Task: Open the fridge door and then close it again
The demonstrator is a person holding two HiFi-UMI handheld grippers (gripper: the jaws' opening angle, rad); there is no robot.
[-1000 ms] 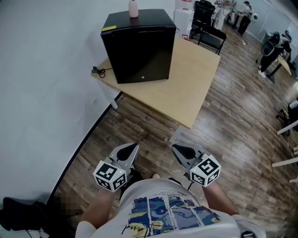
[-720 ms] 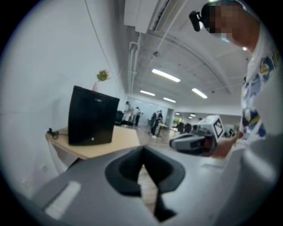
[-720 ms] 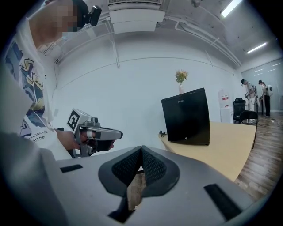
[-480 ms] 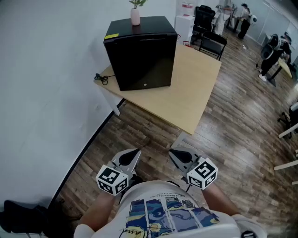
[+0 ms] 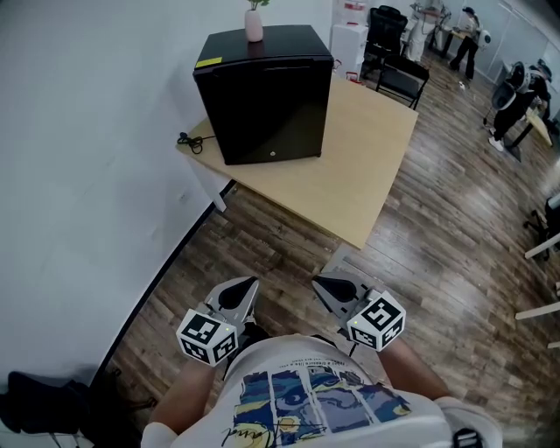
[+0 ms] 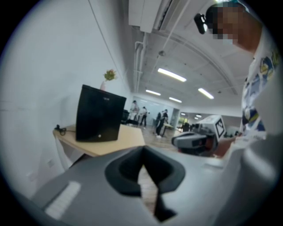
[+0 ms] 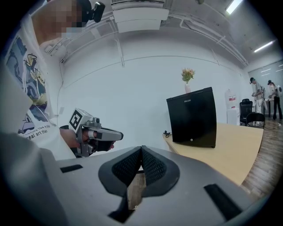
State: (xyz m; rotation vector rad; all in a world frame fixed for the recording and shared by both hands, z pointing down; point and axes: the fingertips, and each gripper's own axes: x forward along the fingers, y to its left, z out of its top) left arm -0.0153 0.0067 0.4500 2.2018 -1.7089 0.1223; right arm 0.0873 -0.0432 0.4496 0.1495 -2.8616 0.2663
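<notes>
A small black fridge (image 5: 265,92) stands with its door closed on a light wooden table (image 5: 350,175) against the white wall; it also shows as the fridge (image 6: 98,114) and the fridge (image 7: 193,117) in the two gripper views. My left gripper (image 5: 247,285) and right gripper (image 5: 320,285) hang side by side in front of my body, well short of the table and far from the fridge. Both have their jaws shut with nothing between them, as the left gripper (image 6: 142,152) and right gripper (image 7: 141,151) views show.
A pink vase with a plant (image 5: 254,24) stands on the fridge top. A black cable (image 5: 191,139) lies at the table's left corner. Black chairs (image 5: 395,66) and people (image 5: 468,33) are at the far right. Wood-plank floor (image 5: 271,254) lies between me and the table.
The head view has shifted slightly, so the fridge and table sit a little differently in frame. Both grippers stay shut and side by side, barely moved.
</notes>
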